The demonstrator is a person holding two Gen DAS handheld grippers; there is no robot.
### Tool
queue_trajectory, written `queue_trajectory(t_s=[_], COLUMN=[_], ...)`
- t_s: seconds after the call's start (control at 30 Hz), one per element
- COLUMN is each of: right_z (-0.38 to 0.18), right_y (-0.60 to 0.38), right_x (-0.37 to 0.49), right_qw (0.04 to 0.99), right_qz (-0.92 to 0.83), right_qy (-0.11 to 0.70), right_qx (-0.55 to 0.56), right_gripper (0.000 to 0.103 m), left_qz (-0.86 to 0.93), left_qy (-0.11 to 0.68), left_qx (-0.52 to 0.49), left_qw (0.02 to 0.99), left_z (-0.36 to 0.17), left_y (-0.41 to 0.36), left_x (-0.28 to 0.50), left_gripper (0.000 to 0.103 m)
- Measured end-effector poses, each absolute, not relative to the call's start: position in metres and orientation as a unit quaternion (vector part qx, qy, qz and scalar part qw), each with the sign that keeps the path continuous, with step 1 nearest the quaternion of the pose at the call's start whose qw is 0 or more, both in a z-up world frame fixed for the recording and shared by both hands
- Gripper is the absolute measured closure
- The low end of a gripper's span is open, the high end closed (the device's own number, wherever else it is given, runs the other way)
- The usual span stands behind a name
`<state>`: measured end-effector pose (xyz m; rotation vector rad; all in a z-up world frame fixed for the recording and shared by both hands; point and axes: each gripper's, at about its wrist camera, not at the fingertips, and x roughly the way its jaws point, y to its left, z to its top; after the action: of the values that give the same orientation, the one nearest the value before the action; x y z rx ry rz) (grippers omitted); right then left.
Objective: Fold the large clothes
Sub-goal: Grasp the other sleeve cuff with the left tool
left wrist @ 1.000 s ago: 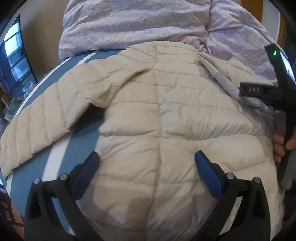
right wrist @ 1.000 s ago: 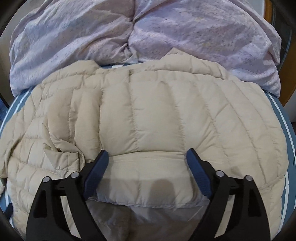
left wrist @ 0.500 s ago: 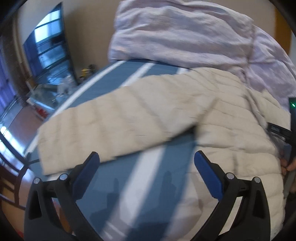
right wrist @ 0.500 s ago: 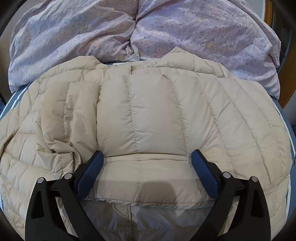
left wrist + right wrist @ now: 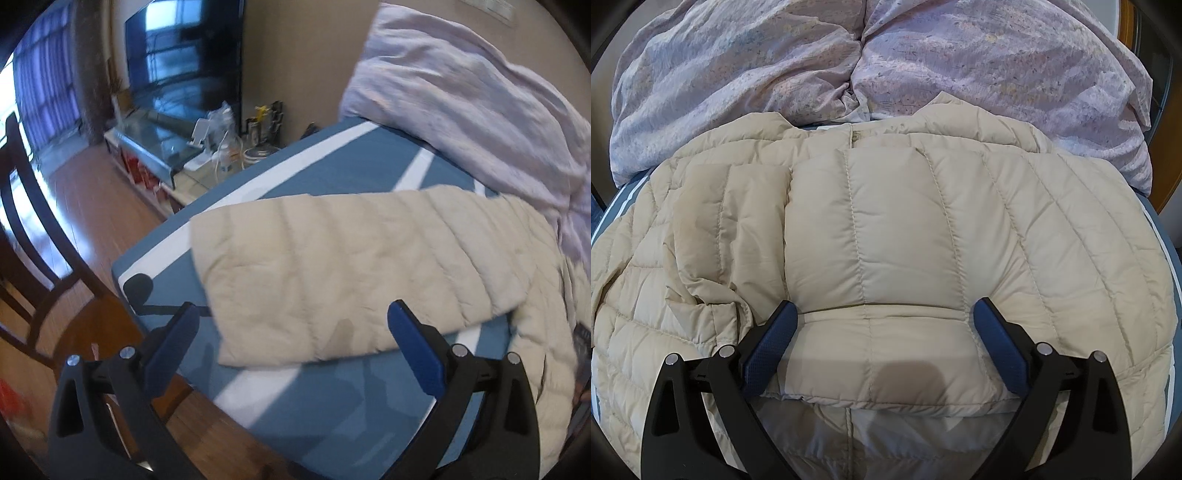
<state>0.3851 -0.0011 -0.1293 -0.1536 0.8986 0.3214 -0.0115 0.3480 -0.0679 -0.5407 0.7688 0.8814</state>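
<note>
A beige quilted puffer jacket (image 5: pixel 886 240) lies spread on a blue bed sheet with white stripes (image 5: pixel 332 398). In the right wrist view its right side is folded over the body, and my right gripper (image 5: pixel 884 321) hangs open just above that fold, nothing between its blue pads. In the left wrist view one long sleeve (image 5: pixel 332 273) stretches flat toward the bed's left corner. My left gripper (image 5: pixel 291 328) is open above the sleeve's cuff end, gripping nothing. The jacket body (image 5: pixel 546 354) shows at the right edge.
A rumpled lilac duvet (image 5: pixel 849 59) is heaped at the far side of the bed, touching the jacket's collar. Left of the bed are a dark wooden chair (image 5: pixel 40 236), wooden floor, a glass TV stand (image 5: pixel 155 147) with clutter and a television (image 5: pixel 184 59).
My left gripper has swung left from over the jacket's body to over the outstretched sleeve near the bed corner. The right gripper's jaws widened slightly and it stayed over the fold.
</note>
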Motion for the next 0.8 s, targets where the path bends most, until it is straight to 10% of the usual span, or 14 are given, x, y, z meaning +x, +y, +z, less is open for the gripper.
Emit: queue_trajectory(t_s=[0.8], right_z=[-0.128], right_y=[0.001], right_x=[0.386], right_qw=[0.884], right_qz=[0.164], right_qy=[0.433], right_qx=[-0.065], right_gripper=[0.002], left_qz=[0.409], left_qy=[0.340], left_qx=[-0.361], left_qw=[0.766], left_z=[-0.092], left_y=[0.393], left_x=[-0.022], left_gripper=[0.068])
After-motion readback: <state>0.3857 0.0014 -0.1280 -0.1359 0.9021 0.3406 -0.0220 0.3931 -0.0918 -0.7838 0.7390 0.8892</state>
